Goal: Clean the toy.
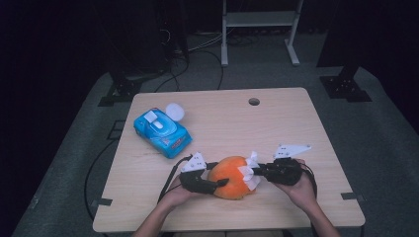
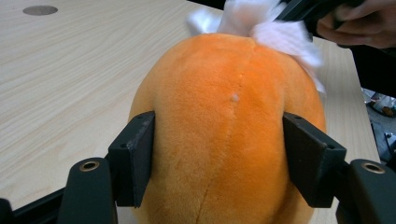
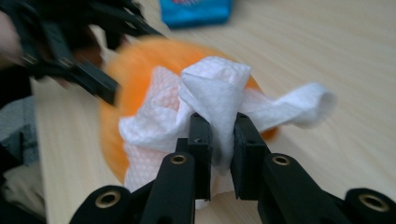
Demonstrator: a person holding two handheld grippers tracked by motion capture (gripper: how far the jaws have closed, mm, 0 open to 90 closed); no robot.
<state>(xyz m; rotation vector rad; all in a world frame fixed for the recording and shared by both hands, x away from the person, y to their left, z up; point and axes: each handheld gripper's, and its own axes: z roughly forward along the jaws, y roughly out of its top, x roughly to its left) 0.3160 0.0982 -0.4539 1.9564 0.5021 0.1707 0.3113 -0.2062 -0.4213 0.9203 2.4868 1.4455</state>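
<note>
Orange plush [image 1: 230, 177] near the front of the worktop [image 1: 276, 128], between the two hands, lying on its side. Clamped across its girth by the left hand-held gripper [image 2: 219, 154]: both pads flat against the fur, flanks bulging a little past them in the left gripper view. Pinched tight in the right hand-held gripper [image 3: 219, 140]: a white wipe [image 3: 215, 98], crumpled, jaws almost together on a bunched fold, the loose ends pressed onto the plush's upper end. Blue wipe pack [image 1: 162, 131] with its lid flipped open, well apart toward the far left of the worktop.

Judged from the pictures: plush soft, light and springy, short pile, not slippery, not fragile. Likely to squash under a hard squeeze and to roll or twist if held near an end, so best taken around the widest part, as now, with just enough pressure to stop it turning under the wiping strokes. Seam down the middle a fair guide for centring the grip. Wipe thin, limp and probably damp; apt to tear or slip out if caught by an edge alone, so better gripped on a thick gathered wad, with enough left hanging free to reach the fur.
</note>
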